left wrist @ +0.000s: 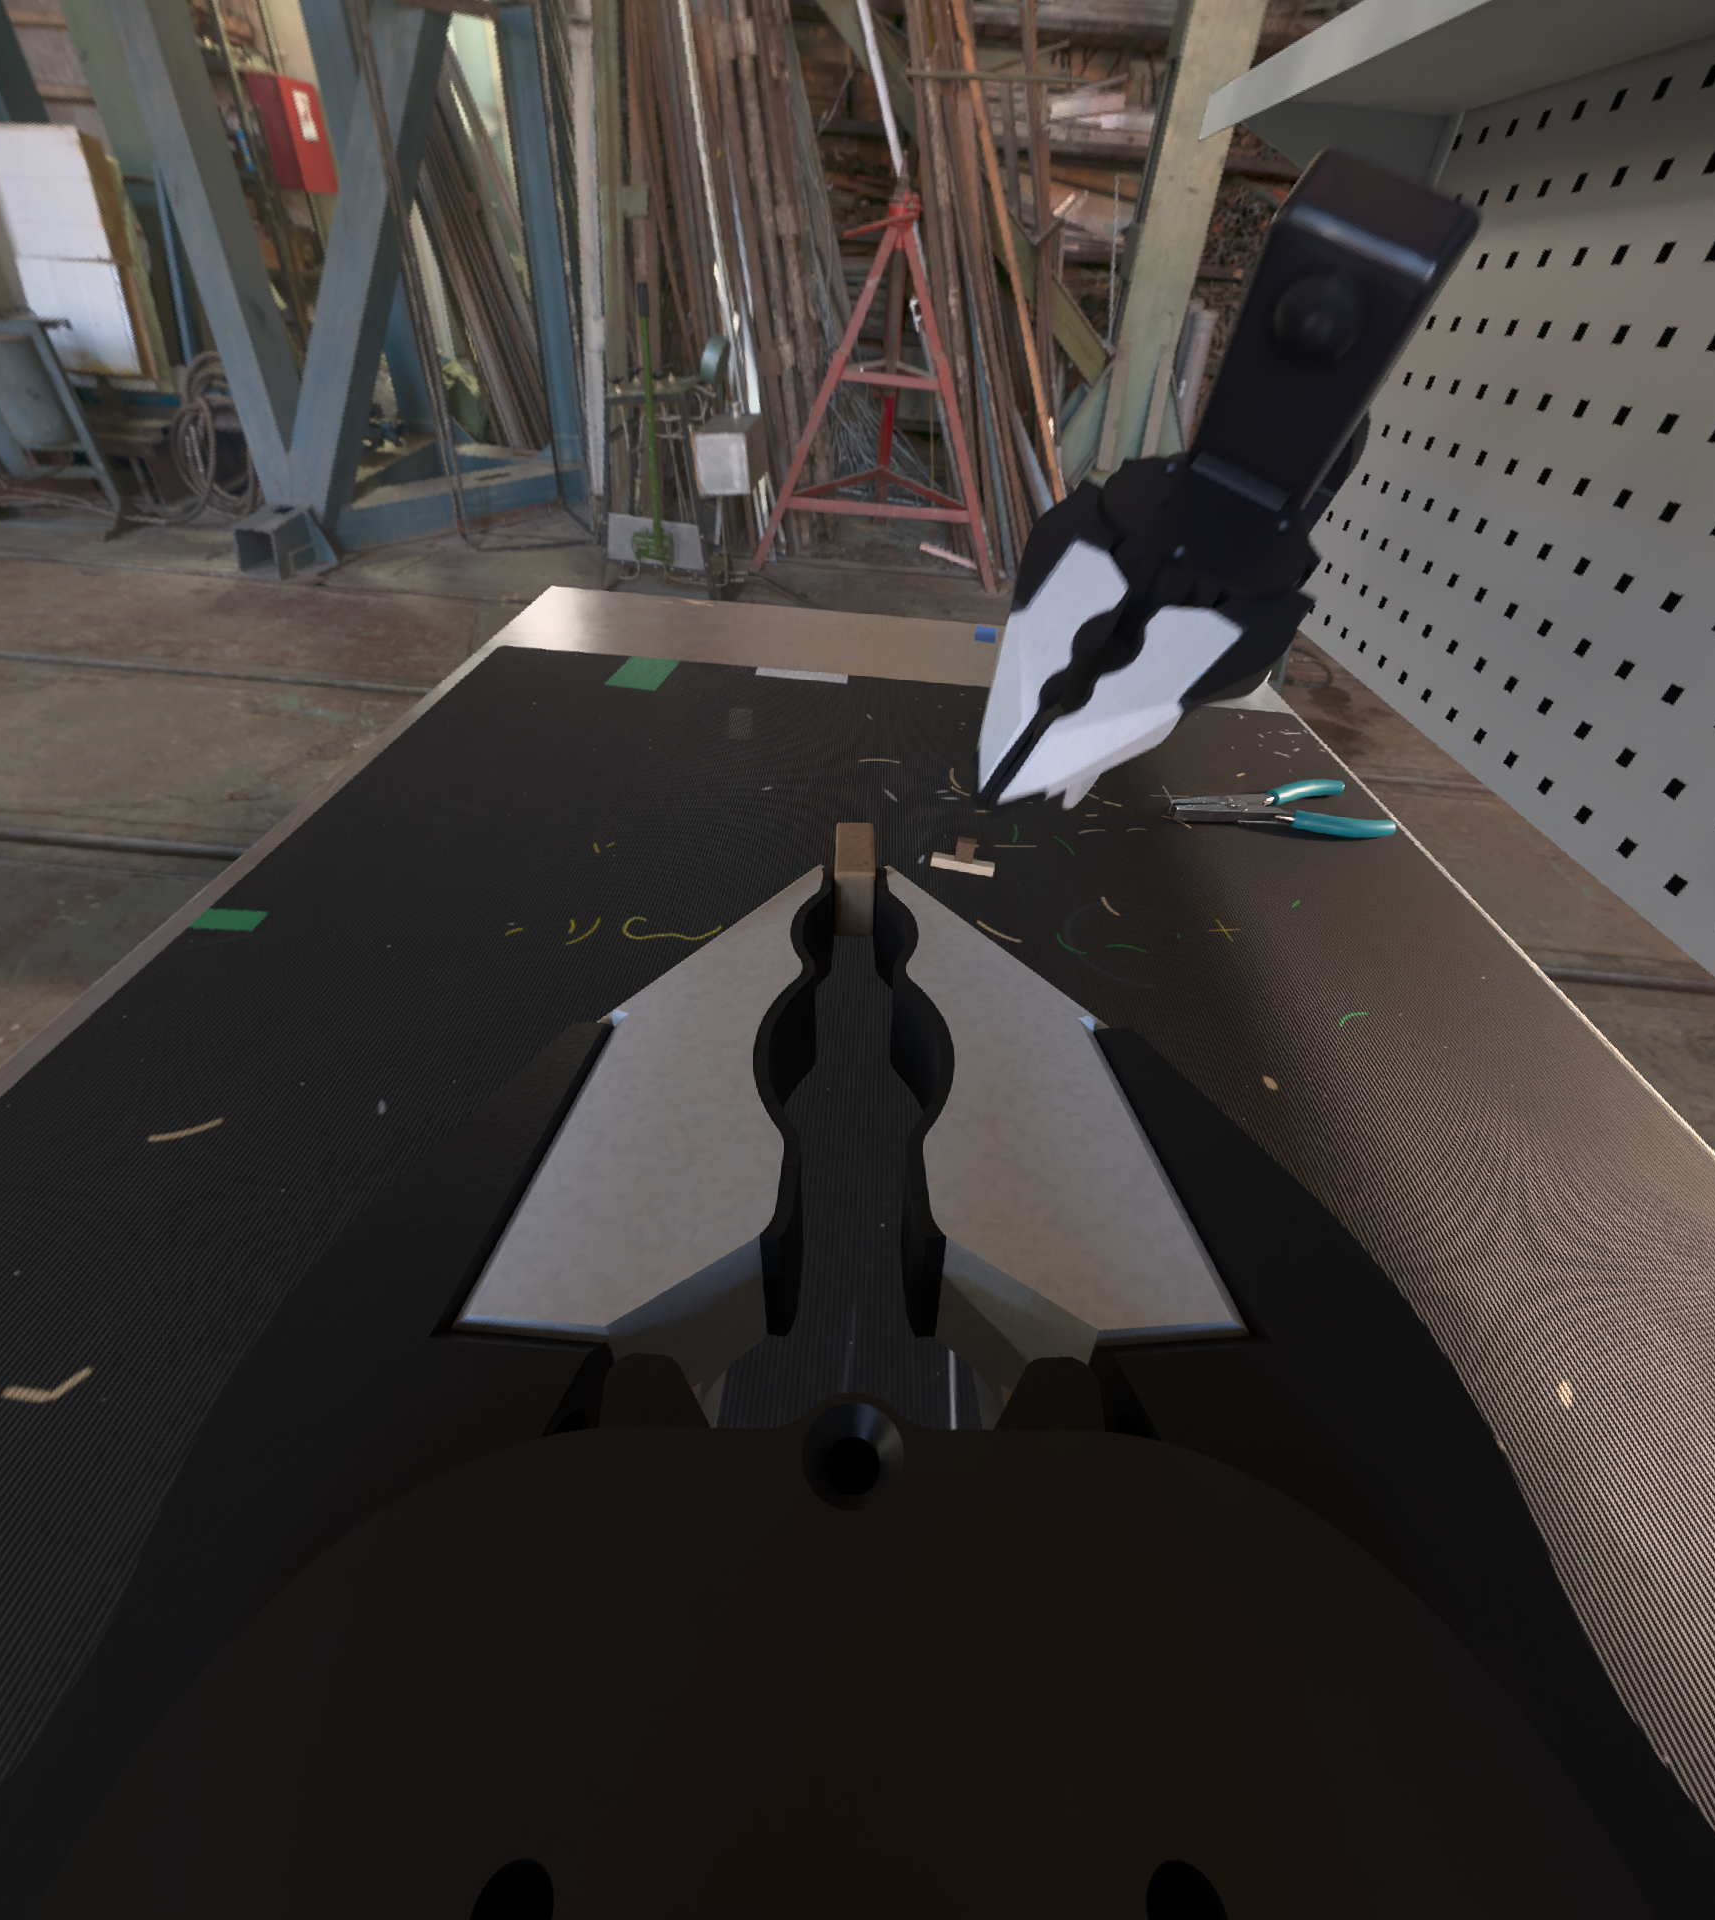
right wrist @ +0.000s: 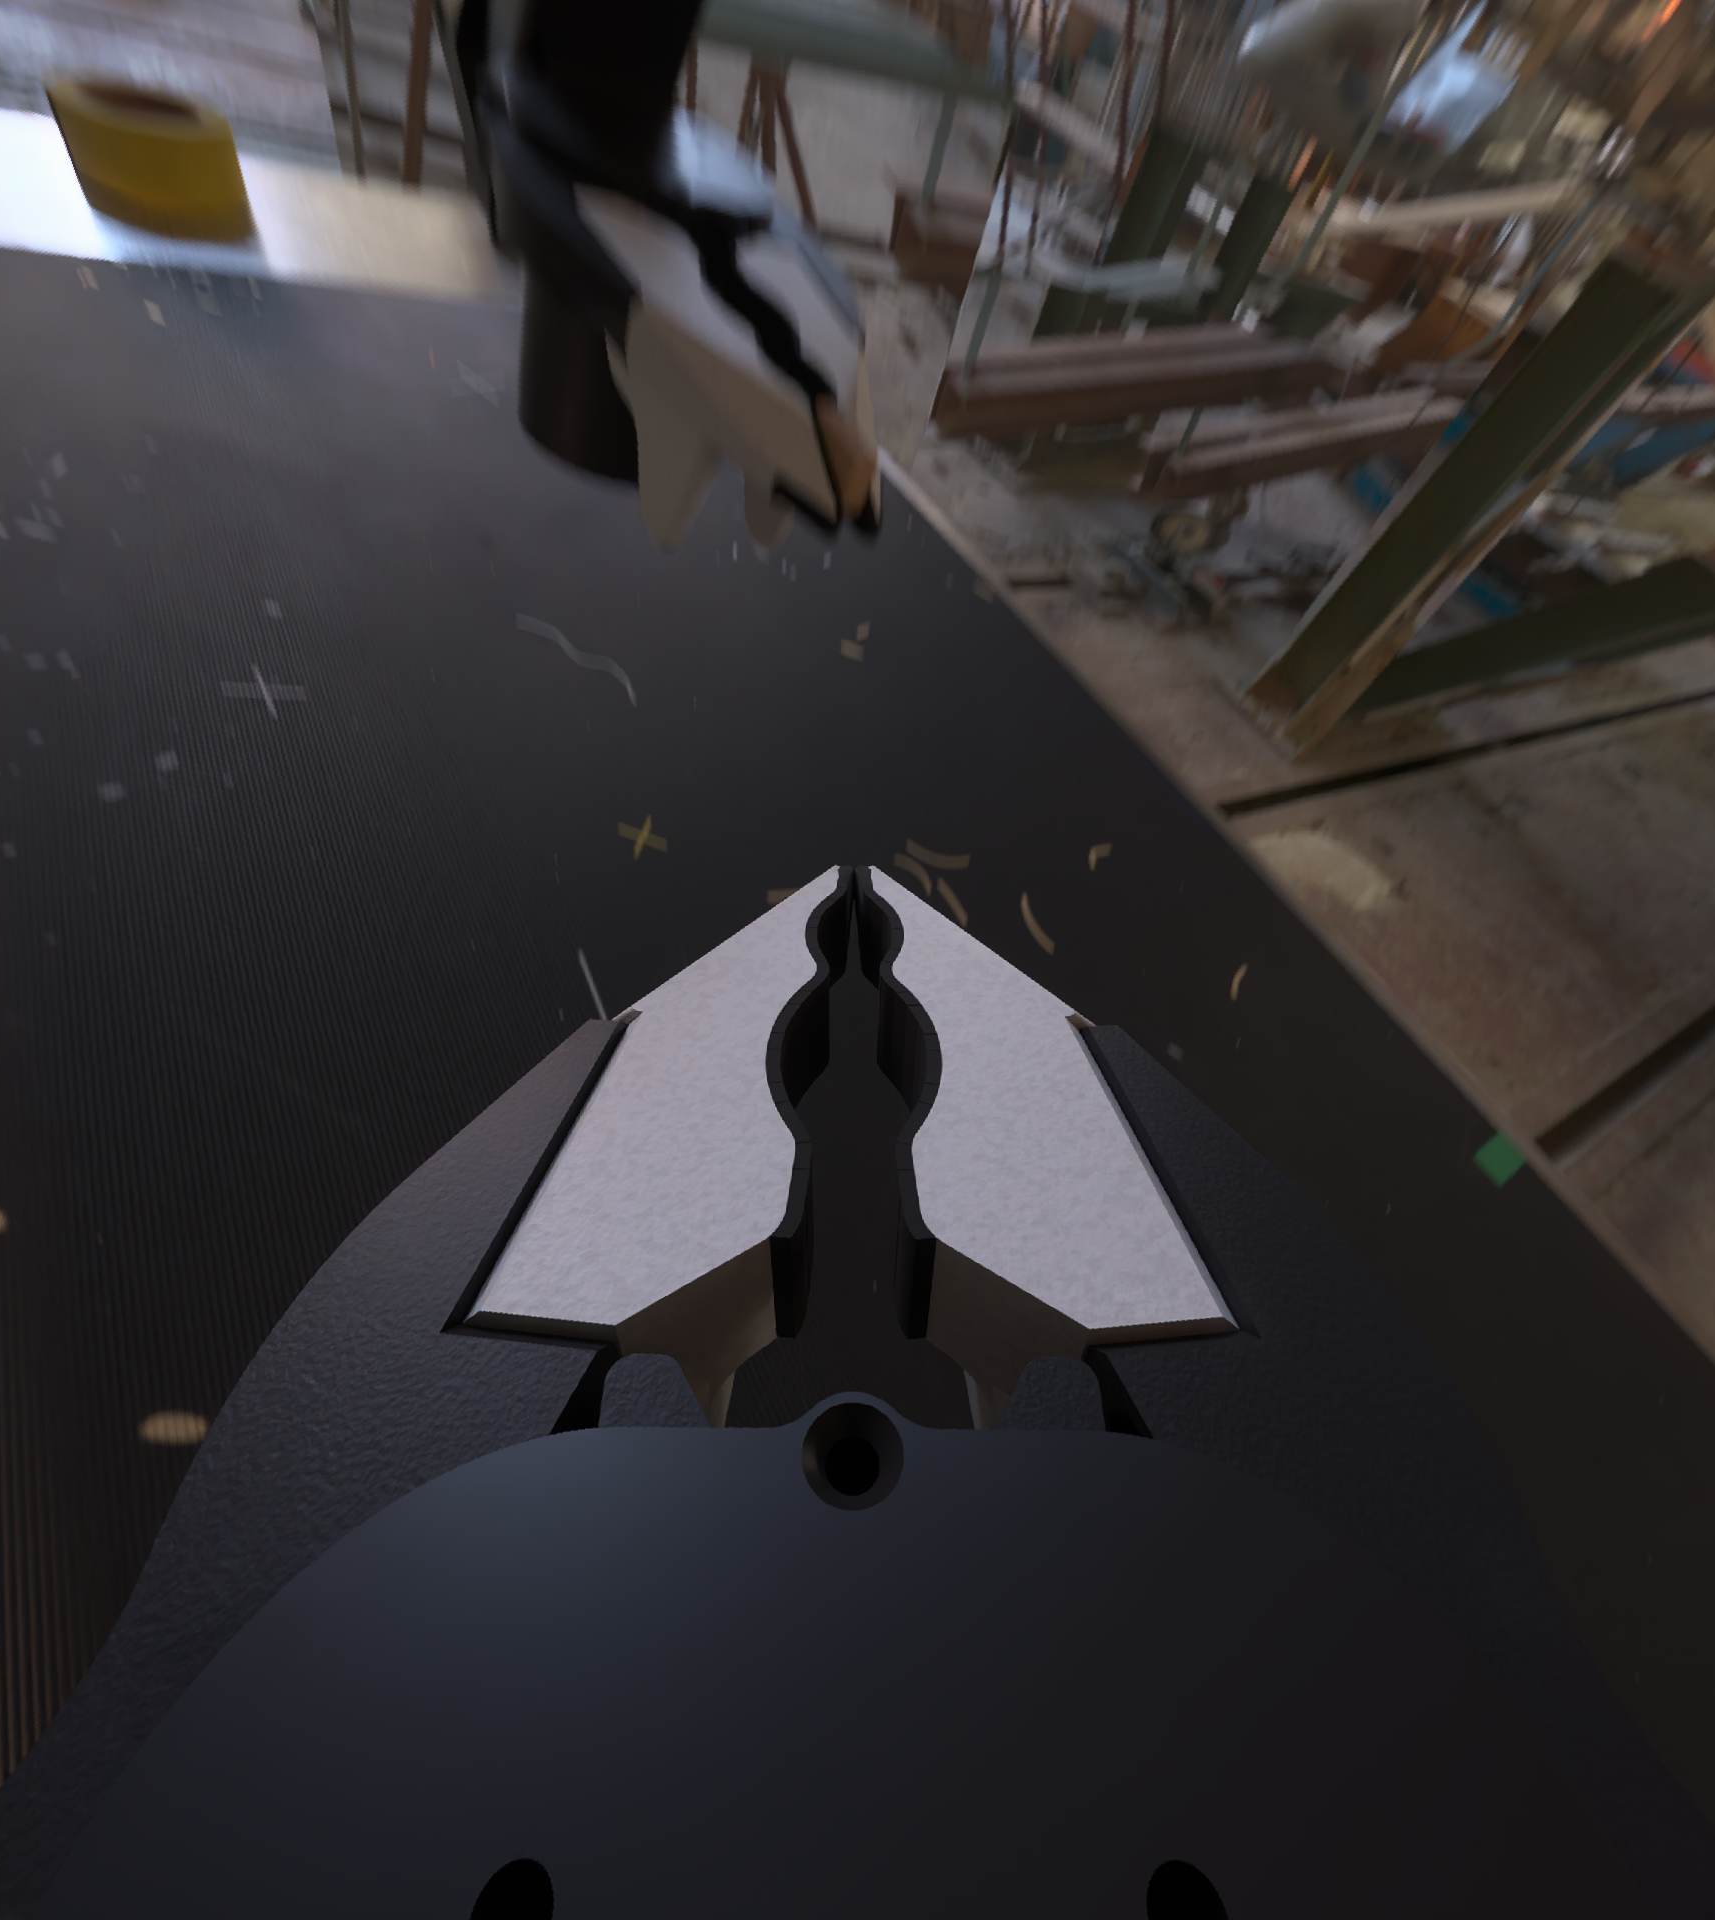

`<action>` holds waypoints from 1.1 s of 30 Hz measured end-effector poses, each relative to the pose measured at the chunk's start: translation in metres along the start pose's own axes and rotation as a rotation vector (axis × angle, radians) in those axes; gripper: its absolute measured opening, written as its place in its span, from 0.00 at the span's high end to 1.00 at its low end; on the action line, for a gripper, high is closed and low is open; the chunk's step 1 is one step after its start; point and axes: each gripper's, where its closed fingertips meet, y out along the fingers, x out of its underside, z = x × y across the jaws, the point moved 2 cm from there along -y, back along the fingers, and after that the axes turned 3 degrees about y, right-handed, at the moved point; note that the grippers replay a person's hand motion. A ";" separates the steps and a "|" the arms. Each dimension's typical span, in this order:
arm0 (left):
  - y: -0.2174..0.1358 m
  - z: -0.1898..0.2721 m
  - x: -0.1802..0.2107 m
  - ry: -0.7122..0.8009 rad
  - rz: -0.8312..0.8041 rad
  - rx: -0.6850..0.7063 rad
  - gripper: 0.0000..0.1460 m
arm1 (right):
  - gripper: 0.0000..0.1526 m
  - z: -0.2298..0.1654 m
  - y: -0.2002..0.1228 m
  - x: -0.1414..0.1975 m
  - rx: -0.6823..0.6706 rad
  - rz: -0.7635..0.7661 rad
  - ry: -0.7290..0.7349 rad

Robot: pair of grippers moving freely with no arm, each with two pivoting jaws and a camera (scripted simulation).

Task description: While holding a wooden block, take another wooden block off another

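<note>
My left gripper [left wrist: 854, 871] is shut on a wooden block [left wrist: 854, 899], held upright between its tips above the black mat [left wrist: 417, 1039]. Just beyond and to the right, a pale wooden block [left wrist: 959, 868] lies on the mat with a small darker block [left wrist: 968, 849] on top. My right gripper [left wrist: 996, 795] hangs tilted above and behind that pair, jaws closed and empty. In the right wrist view its tips [right wrist: 853, 873] meet over the mat. The left gripper [right wrist: 832, 499] shows blurred farther off there, and the pair is not visible.
Teal-handled pliers [left wrist: 1284, 810] lie on the mat at the right. A white pegboard wall [left wrist: 1580, 540] with a shelf stands along the right edge. A yellow tape roll [right wrist: 146, 156] sits at the mat's far end. Wire scraps litter the mat.
</note>
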 end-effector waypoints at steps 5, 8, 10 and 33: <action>-0.008 -0.009 0.001 -0.005 -0.009 -0.009 0.96 | 1.00 0.017 0.008 0.051 -0.002 -0.133 0.086; -0.011 -0.011 0.002 -0.012 -0.006 -0.003 0.96 | 1.00 0.037 -0.009 0.065 0.105 -0.160 0.151; -0.012 -0.011 0.003 -0.016 -0.004 0.001 0.96 | 1.00 0.051 -0.028 0.074 0.224 -0.204 0.195; 0.009 0.016 -0.008 -0.029 0.001 0.117 0.96 | 1.00 0.044 -0.157 0.186 0.764 -0.903 0.812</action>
